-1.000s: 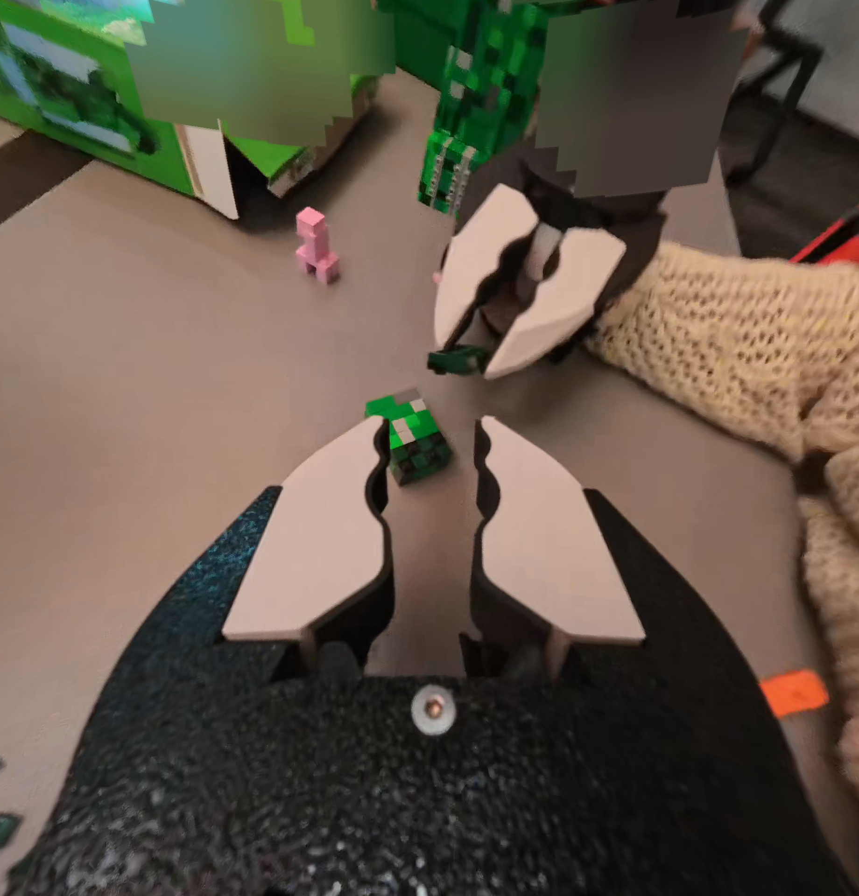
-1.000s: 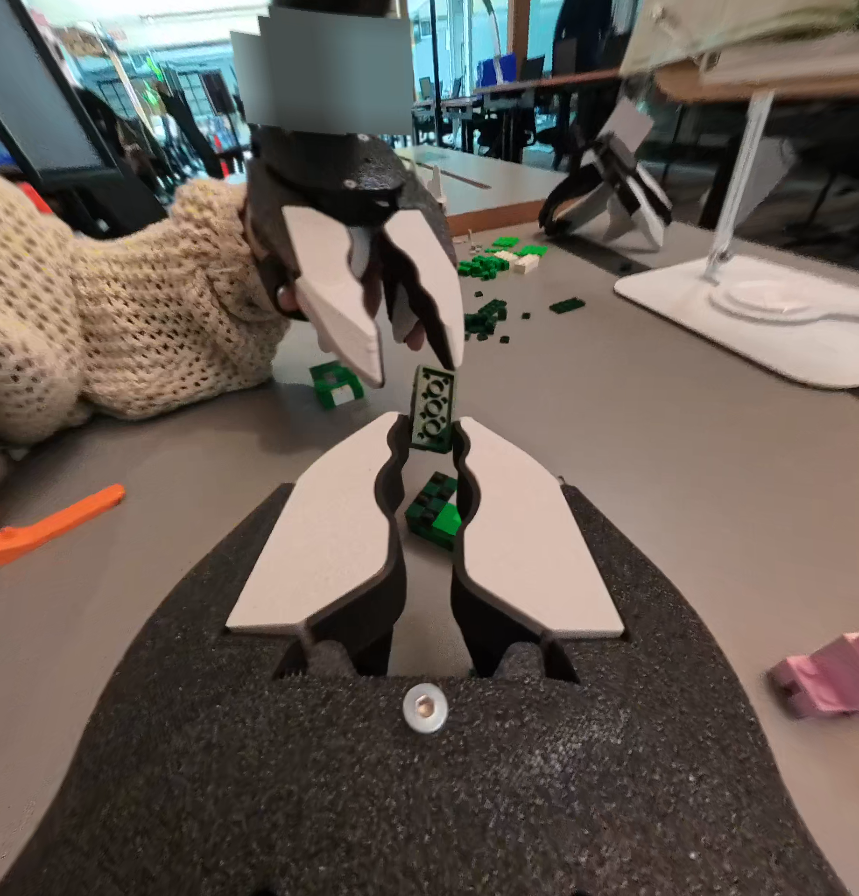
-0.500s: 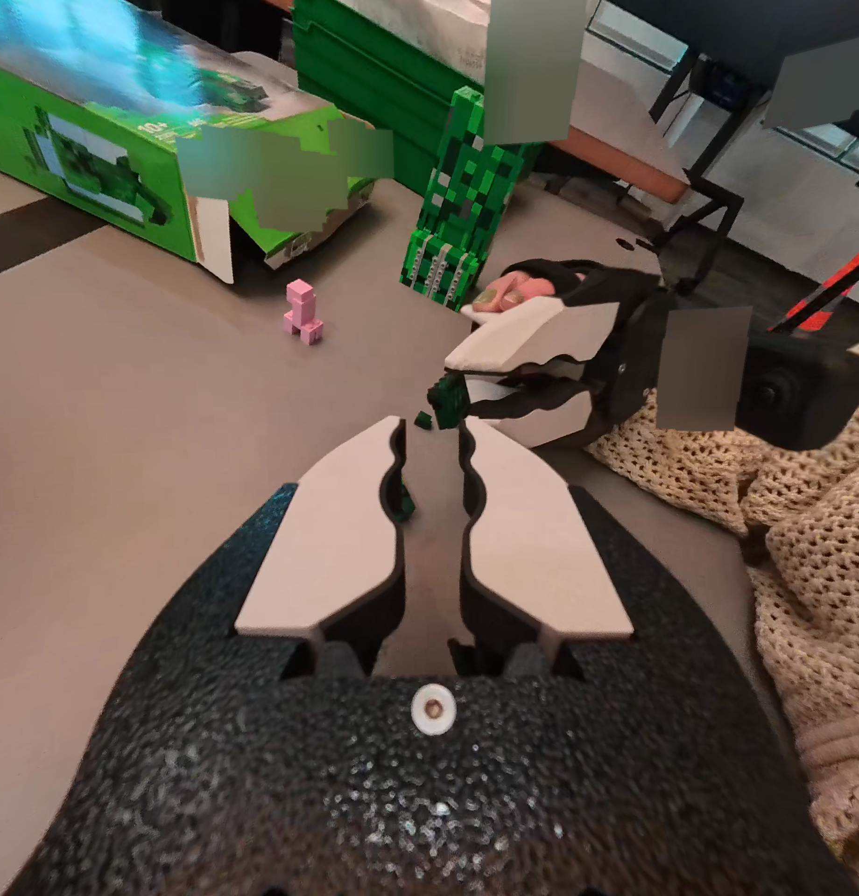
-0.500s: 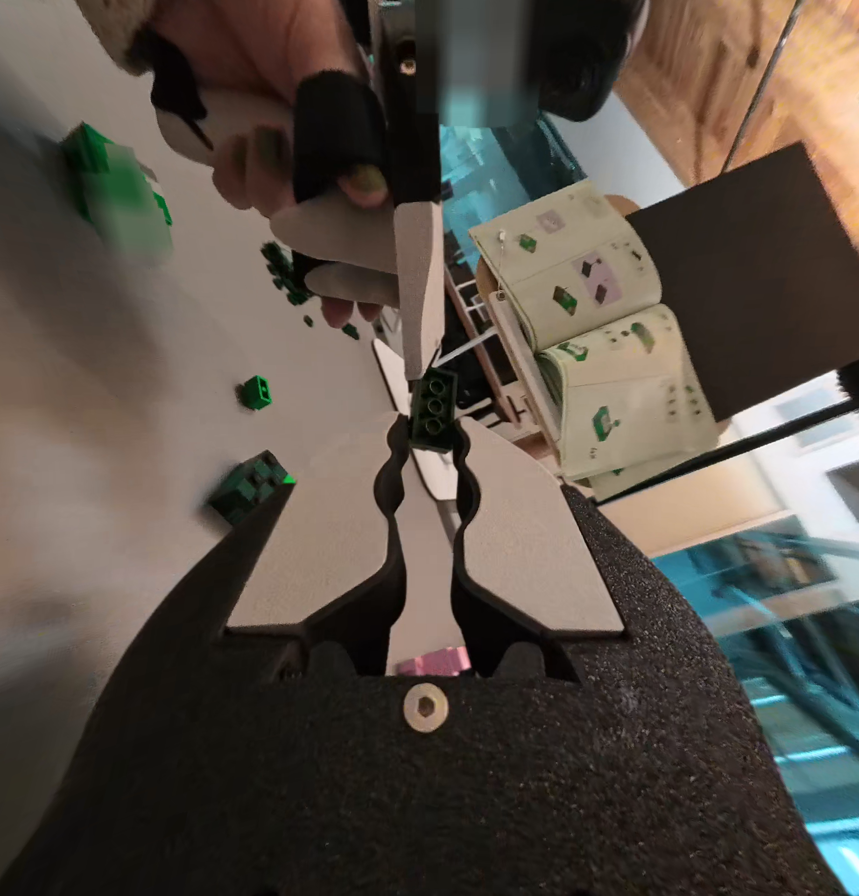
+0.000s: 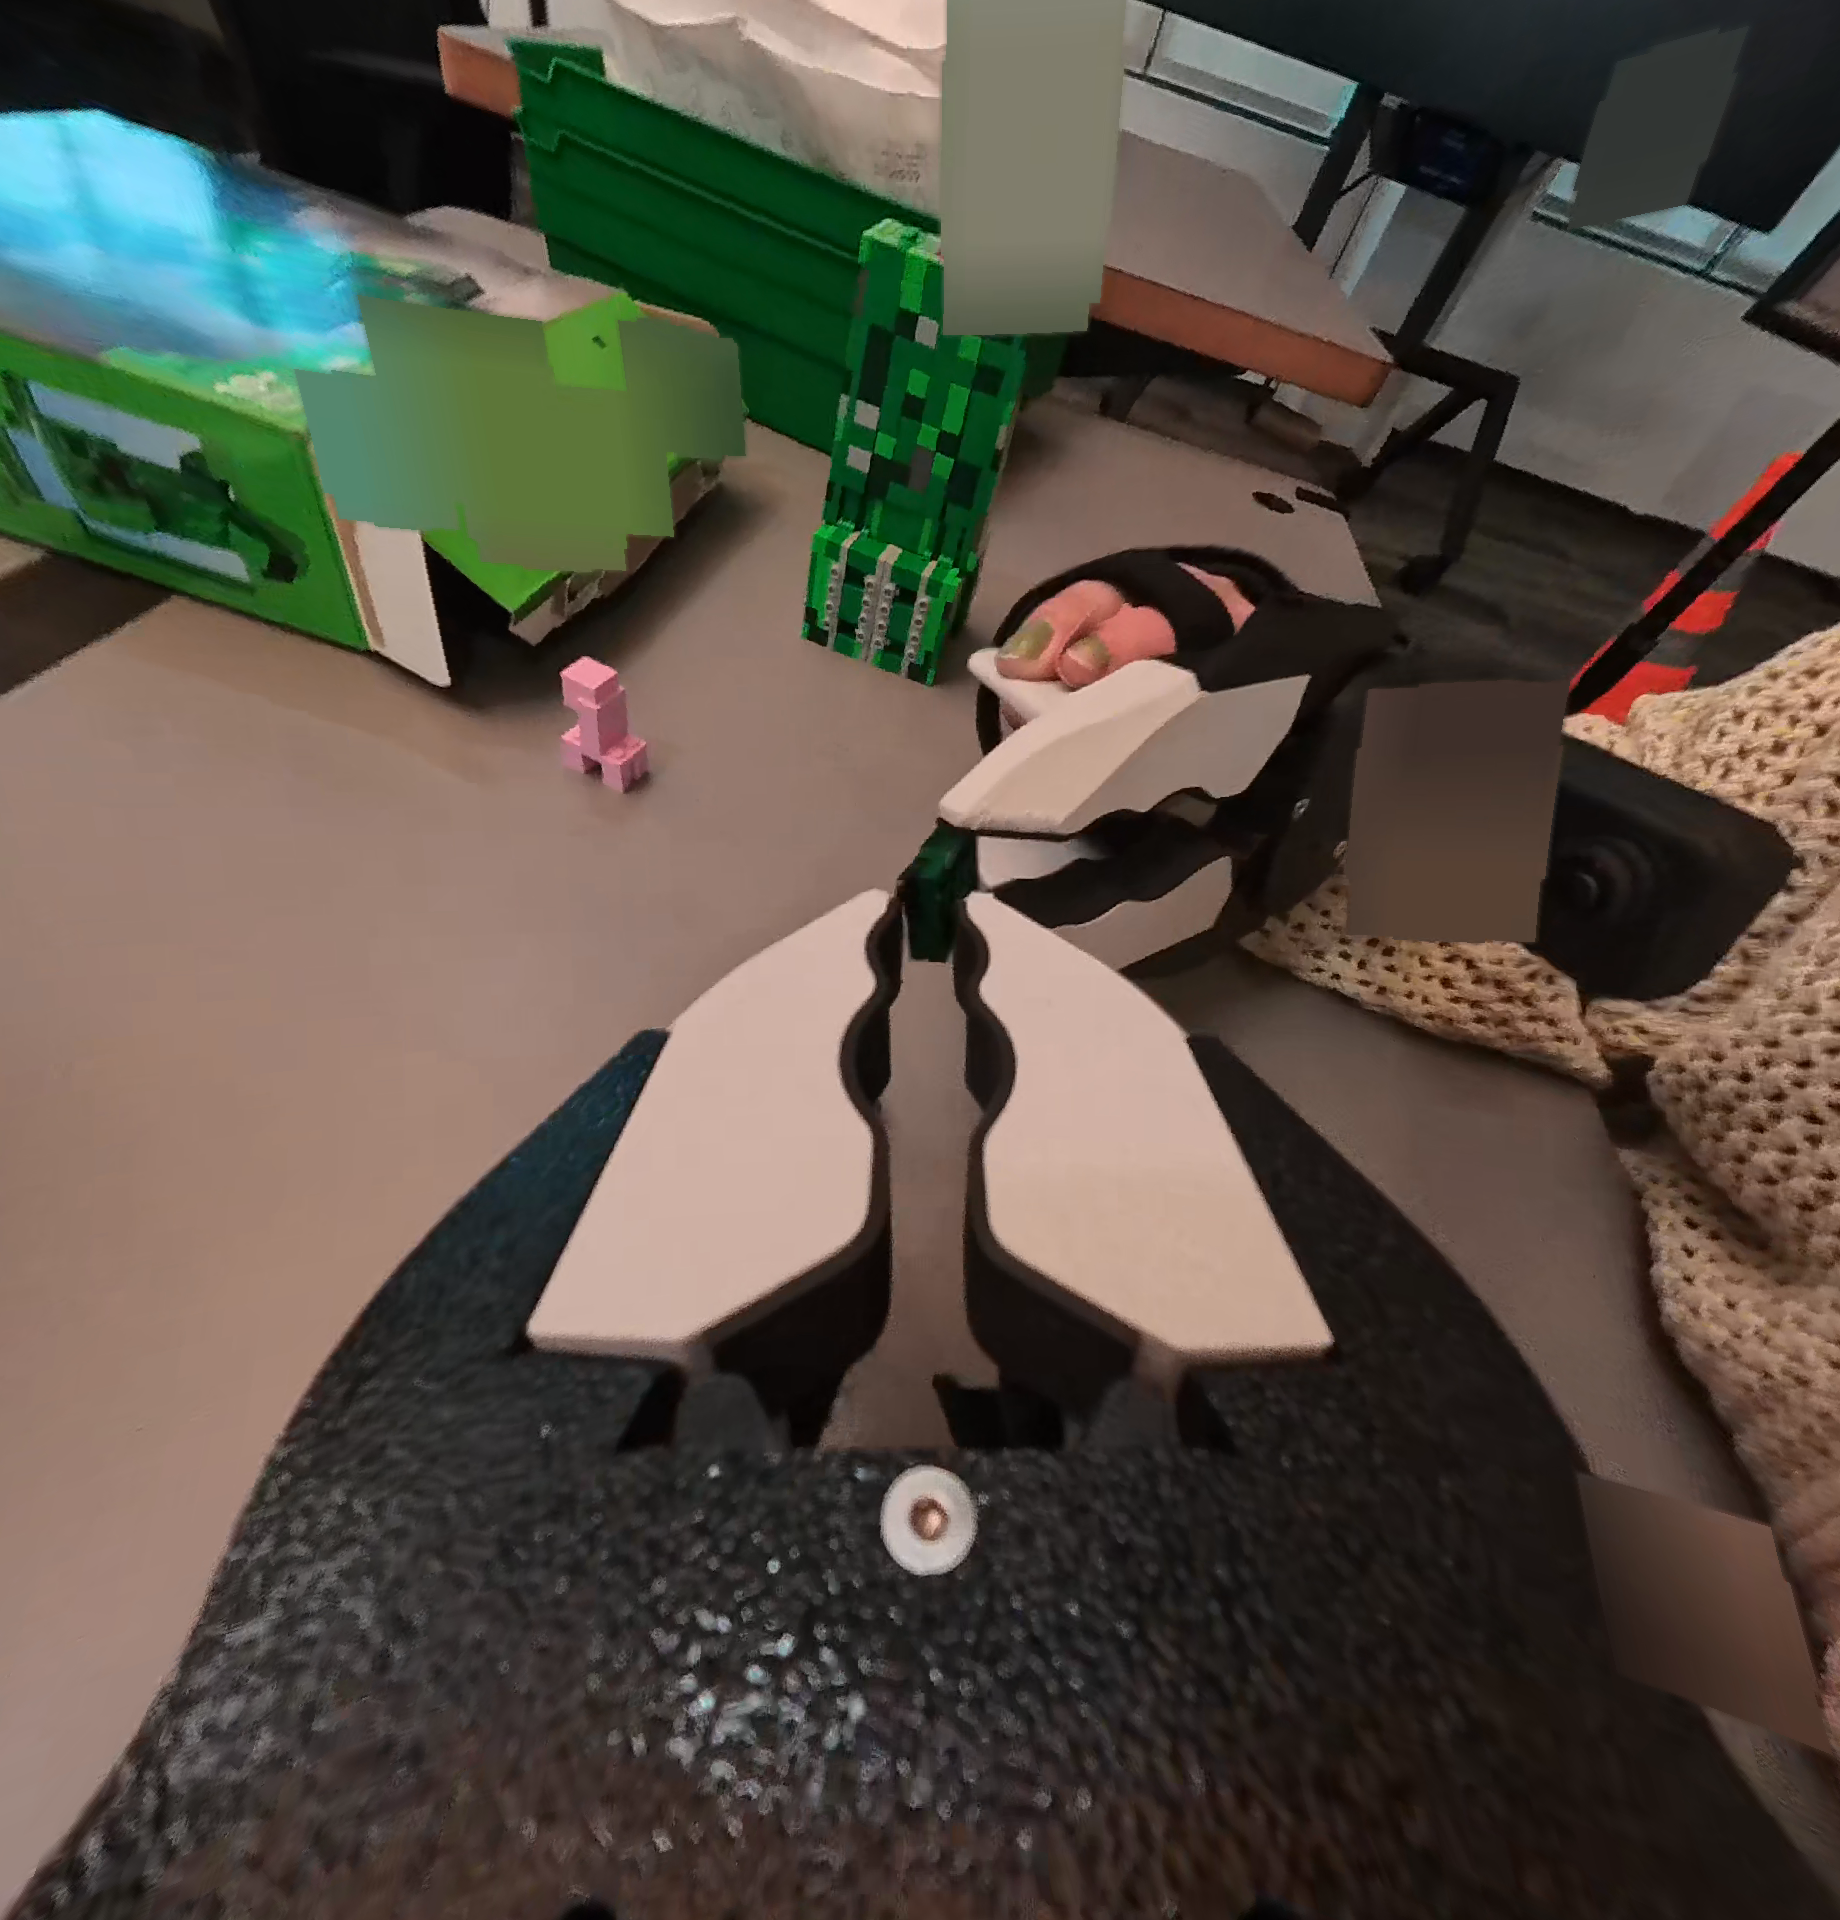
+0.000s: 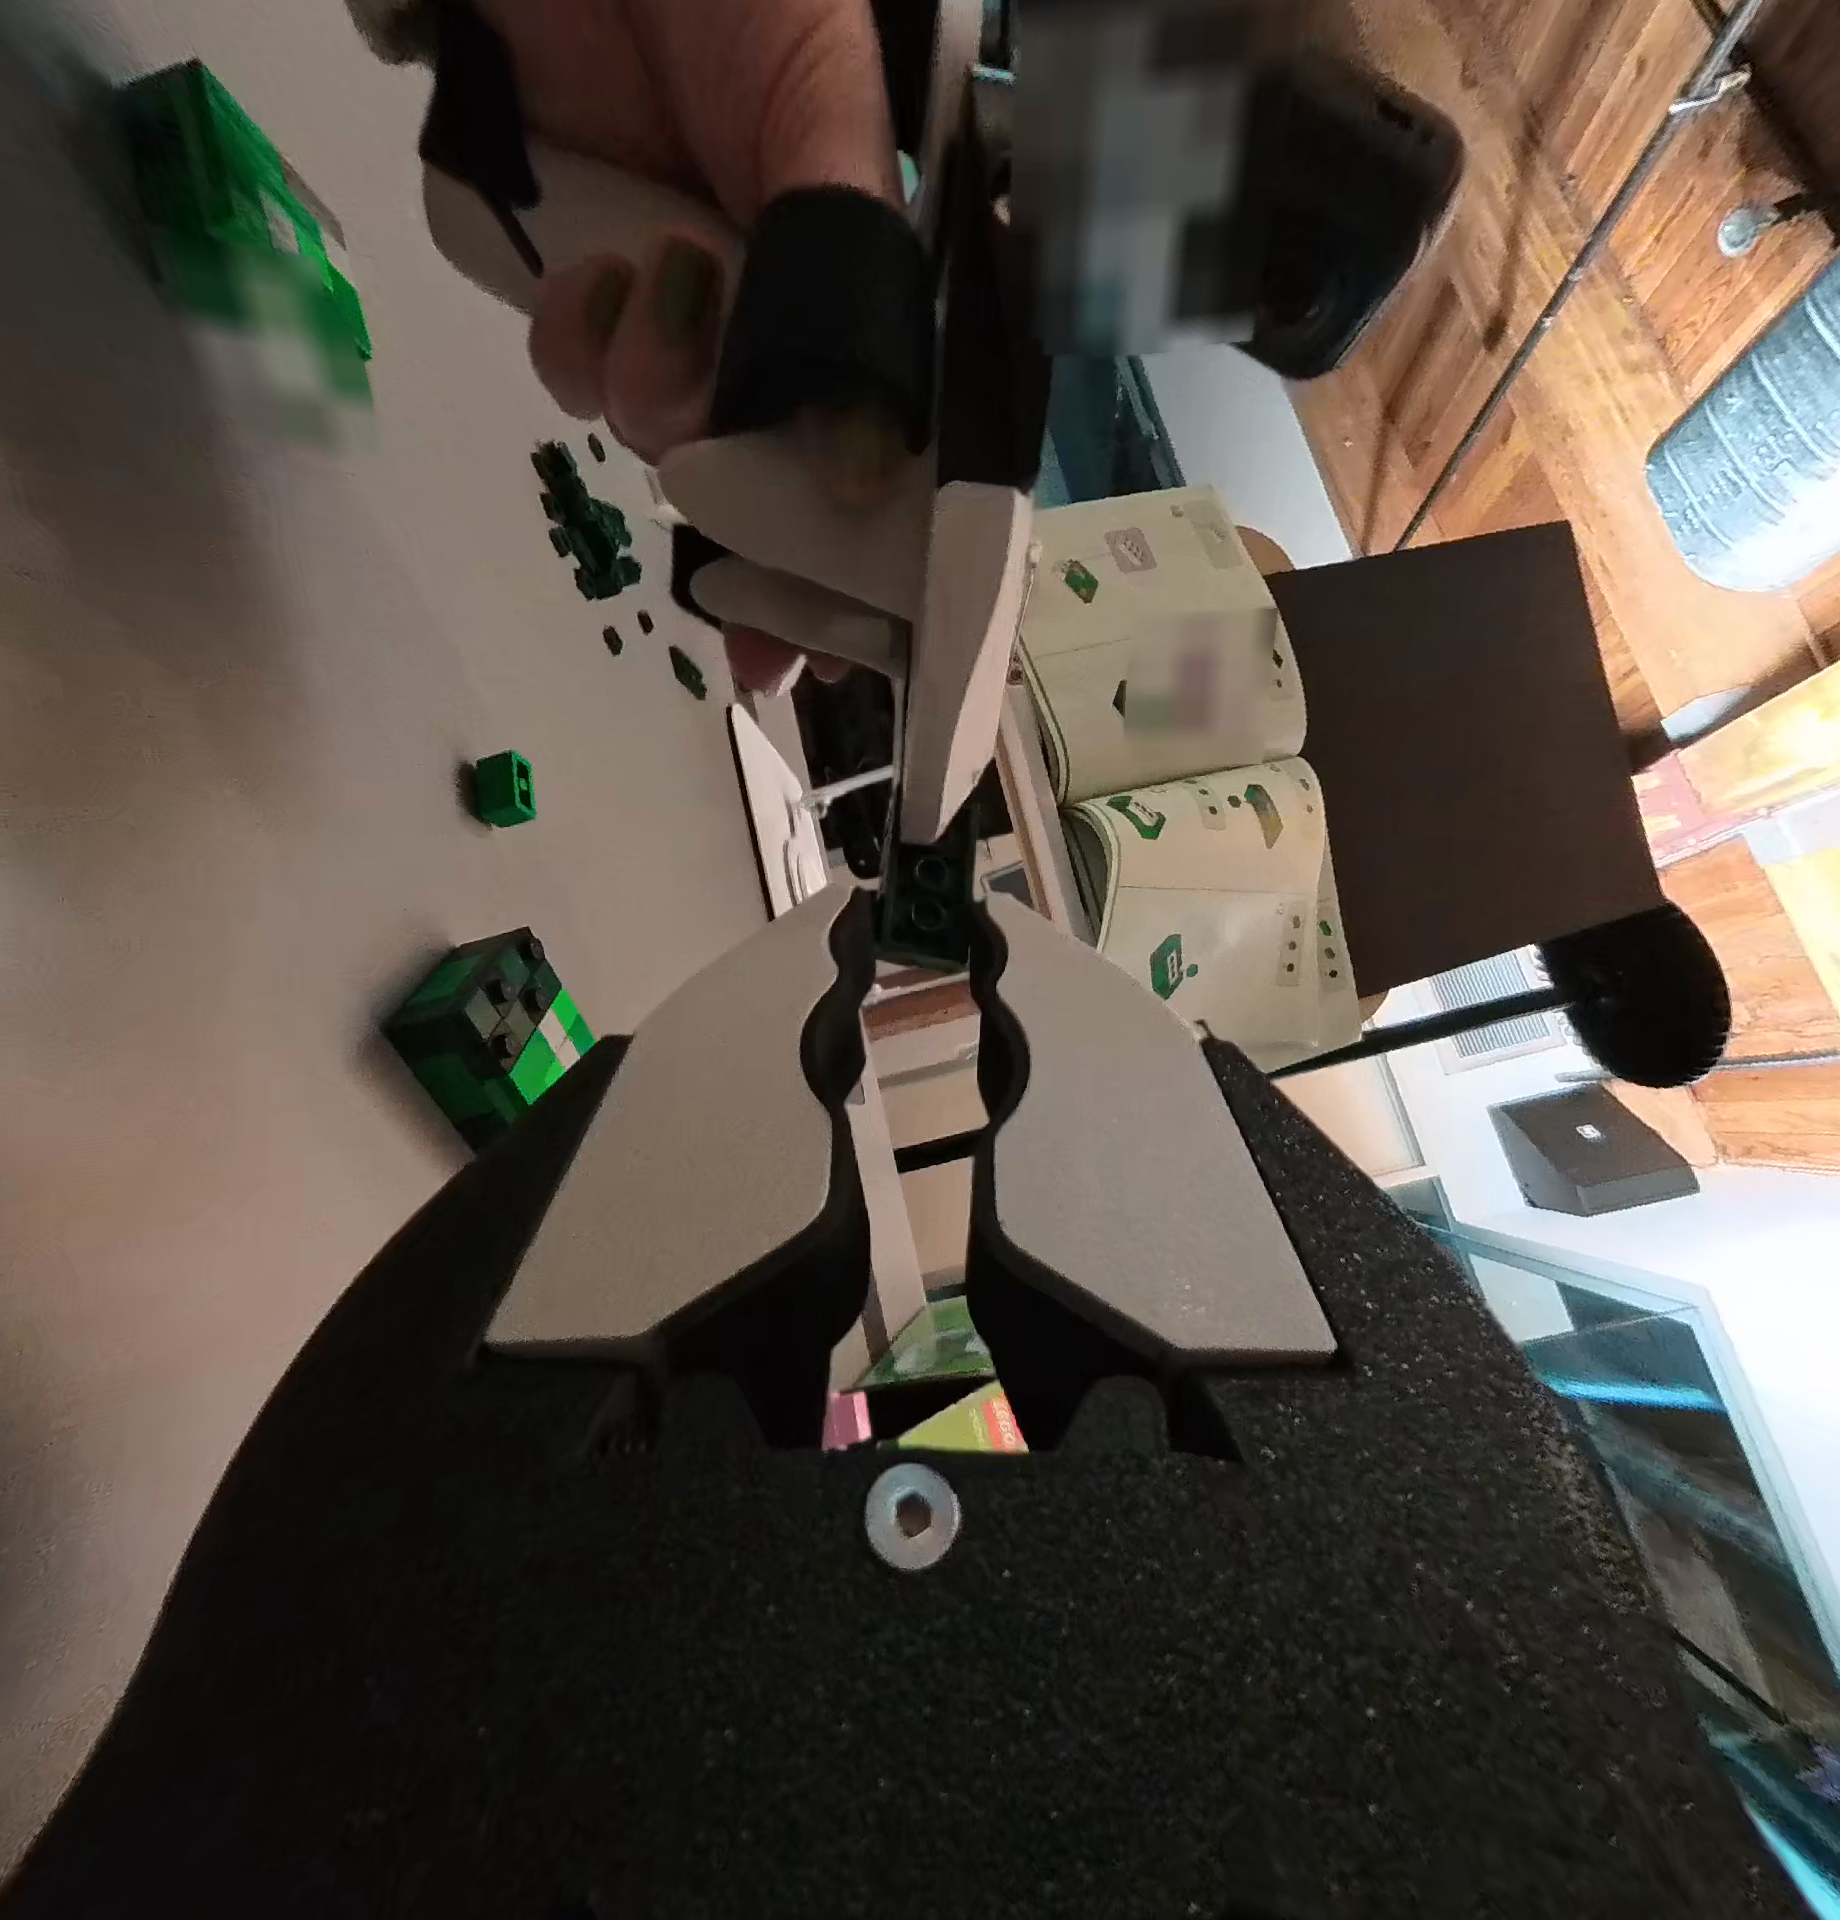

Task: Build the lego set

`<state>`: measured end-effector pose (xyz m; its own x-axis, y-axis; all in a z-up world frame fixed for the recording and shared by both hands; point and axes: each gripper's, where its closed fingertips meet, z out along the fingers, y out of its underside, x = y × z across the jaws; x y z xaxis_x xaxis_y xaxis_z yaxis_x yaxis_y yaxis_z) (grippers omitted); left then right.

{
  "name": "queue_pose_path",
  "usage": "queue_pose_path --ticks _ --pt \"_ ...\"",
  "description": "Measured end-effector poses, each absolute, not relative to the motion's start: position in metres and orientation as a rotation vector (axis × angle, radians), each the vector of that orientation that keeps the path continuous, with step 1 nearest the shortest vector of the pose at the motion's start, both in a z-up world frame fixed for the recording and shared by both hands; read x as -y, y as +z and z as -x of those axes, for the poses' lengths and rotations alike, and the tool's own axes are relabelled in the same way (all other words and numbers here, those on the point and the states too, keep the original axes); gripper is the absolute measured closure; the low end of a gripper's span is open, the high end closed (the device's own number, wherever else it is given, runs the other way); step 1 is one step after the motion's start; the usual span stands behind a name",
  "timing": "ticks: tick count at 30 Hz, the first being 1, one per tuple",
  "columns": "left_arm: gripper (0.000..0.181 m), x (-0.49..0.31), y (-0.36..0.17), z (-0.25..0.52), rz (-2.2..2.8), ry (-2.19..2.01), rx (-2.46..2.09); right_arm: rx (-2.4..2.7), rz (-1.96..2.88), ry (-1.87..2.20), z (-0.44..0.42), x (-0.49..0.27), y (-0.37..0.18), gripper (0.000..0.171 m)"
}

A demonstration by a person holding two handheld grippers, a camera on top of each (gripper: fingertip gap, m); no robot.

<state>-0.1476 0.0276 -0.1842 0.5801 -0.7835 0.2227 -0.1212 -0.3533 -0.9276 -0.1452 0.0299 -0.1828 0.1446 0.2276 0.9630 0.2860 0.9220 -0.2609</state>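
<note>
My claw (image 6: 924,925) pinches a dark green brick (image 6: 922,914) at the tips. The other claw (image 6: 947,821), edge-on, meets that brick from above; whether it grips I cannot tell. A green block (image 6: 490,1023) and a small green piece (image 6: 504,790) lie on the table (image 6: 168,831) to the side, and an open booklet (image 6: 1196,831) shows behind.

Black pebbled claw (image 5: 931,914), pale wavy-edged fingers (image 5: 750,1132); cream knit sleeve (image 5: 1768,1039).

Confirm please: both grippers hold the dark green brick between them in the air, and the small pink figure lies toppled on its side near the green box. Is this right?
Not entirely. The pink figure stands upright on the table, as the left wrist view shows. The rest holds: the left gripper and right gripper both hold the dark green brick in the air, near the green box.
</note>
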Motion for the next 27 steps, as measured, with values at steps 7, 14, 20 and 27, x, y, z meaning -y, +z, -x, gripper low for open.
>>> queue_pose_path --ticks 7,14,20,27 --pt "0.174 -0.031 -0.183 0.152 1.792 -0.749 -0.754 1.452 0.658 0.275 0.149 -0.032 -0.186 0.14" --pt "0.174 -0.029 -0.191 0.149 1.831 -0.81 -0.74 1.485 0.761 0.402 0.15 -0.034 -0.193 0.154" --pt "0.141 -0.023 -0.205 0.155 1.789 -0.535 -0.943 1.586 0.888 0.641 0.15 -0.025 -0.205 0.154" --pt "0.151 -0.01 -0.222 0.153 1.543 0.018 -1.38 1.781 1.043 0.948 0.145 -0.005 -0.232 0.154"
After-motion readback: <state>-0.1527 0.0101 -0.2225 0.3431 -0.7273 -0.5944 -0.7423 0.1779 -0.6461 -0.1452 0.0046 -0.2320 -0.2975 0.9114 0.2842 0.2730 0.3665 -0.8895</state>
